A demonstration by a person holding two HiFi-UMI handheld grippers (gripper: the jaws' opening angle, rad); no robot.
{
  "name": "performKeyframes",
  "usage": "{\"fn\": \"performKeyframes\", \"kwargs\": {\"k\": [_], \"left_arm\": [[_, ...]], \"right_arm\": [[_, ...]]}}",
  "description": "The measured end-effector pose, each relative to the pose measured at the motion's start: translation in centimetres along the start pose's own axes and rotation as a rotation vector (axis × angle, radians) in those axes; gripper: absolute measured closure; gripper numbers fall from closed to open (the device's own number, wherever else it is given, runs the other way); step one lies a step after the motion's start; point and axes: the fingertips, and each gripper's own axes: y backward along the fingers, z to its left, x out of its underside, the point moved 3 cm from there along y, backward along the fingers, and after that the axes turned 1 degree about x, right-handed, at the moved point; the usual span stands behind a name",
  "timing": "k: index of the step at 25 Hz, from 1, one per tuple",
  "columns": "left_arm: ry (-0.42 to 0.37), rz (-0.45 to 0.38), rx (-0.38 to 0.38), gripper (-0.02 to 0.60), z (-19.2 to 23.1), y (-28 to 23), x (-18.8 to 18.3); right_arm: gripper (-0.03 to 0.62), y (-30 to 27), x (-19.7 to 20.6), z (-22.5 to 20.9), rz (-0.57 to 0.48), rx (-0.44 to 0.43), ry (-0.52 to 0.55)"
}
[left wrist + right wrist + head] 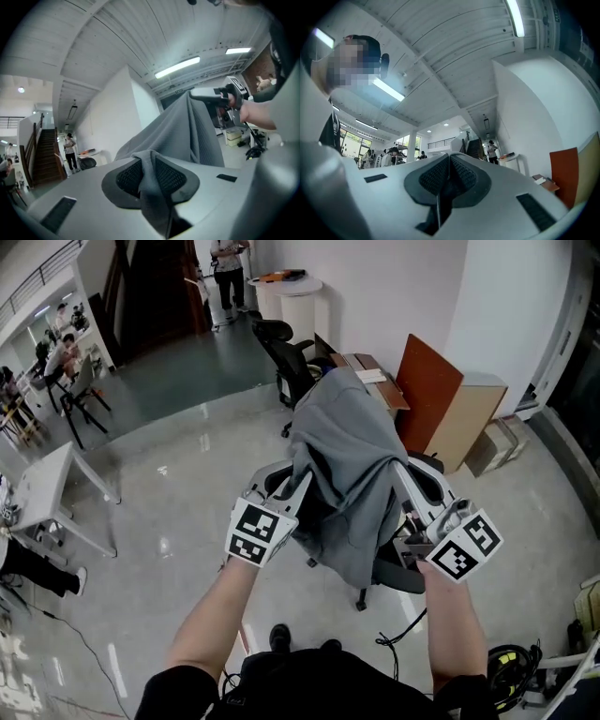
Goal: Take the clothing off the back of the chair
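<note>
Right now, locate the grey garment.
Centre of the head view: grey garment, pinched by left hand-held gripper and right hand-held gripper, above the office chair.

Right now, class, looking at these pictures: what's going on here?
A person holds up a grey garment with two handheld grippers. The left gripper is clamped on a fold of it, the right gripper is shut on another part, and the cloth hangs between them over a black office chair. Whether it has cleared the chair back is unclear.
</note>
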Motion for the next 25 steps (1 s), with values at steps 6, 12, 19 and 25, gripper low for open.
{"fn": "performKeyframes", "kwargs": {"k": [6,12,19,25], "left_arm": [[-0.140,0.082,0.109,0.270,-1.5,-0.6,2.3],[-0.266,0.070,0.099,0.208,-1.6,-2.0,2.2],[-0.290,0.028,0.120,0.204,-1.2,-4.6,1.1],[-0.296,0.015,0.127,0.207,-1.1,-7.1,0.3]], "right_arm": [[0.574,0.3,-1.3,3.5,-0.024,0.011,0.040],[0.574,1.9,-2.5,8.6,-0.041,-0.049,0.102],[0.574,3.5,-2.8,12.4,-0.004,-0.132,0.210],[0.574,4.4,-2.1,11.9,0.012,-0.106,0.221]]}}
